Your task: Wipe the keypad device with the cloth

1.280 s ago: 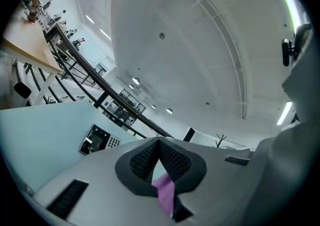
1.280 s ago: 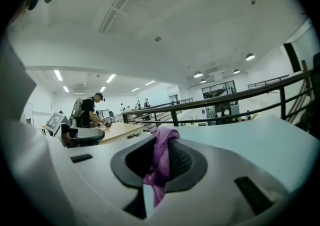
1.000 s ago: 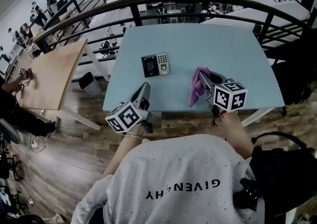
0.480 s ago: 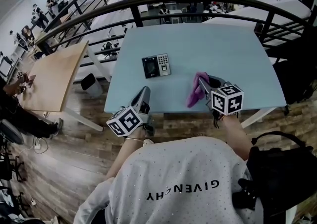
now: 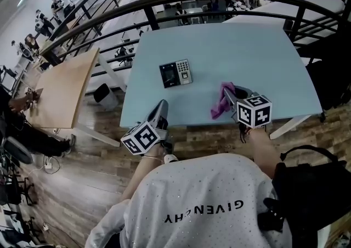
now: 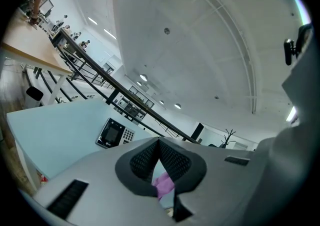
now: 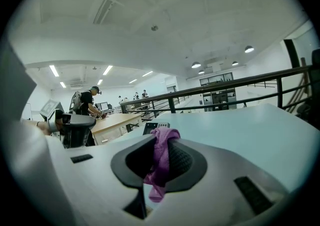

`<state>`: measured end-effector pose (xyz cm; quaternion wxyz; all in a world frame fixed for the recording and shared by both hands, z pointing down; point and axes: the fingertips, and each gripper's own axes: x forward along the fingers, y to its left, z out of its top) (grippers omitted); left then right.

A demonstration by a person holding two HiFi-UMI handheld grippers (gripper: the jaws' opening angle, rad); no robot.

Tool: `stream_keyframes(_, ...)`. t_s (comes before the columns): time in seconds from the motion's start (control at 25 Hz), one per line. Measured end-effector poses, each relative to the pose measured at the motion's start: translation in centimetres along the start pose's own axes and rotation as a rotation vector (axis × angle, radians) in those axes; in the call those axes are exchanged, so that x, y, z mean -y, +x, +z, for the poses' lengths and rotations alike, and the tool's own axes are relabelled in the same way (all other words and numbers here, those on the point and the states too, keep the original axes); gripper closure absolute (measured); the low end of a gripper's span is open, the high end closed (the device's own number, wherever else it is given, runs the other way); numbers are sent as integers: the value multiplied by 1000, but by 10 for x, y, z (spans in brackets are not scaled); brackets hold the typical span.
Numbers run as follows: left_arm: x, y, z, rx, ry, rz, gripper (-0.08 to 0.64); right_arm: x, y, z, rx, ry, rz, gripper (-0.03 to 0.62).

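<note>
Cloth (image 7: 161, 162) clamped in right claw (image 7: 159, 142), plainest in right gripper view, left claw (image 6: 159, 142) clenched empty, keypad device (image 5: 175, 73) untouched.

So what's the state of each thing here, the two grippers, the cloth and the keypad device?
left gripper: fingers shut, nothing held.
right gripper: fingers shut on the cloth.
cloth: bunched, dangling from the right gripper.
keypad device: face up on the table, apart from the cloth and from both grippers.
</note>
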<state>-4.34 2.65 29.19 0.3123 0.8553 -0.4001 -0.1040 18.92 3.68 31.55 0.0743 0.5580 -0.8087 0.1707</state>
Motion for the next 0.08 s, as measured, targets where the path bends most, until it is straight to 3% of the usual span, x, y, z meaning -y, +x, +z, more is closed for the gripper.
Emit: stream_keyframes(0.08, -5, 1, -2, -1, 2, 10, 558, 2, 3, -5, -6, 5, 0, 552)
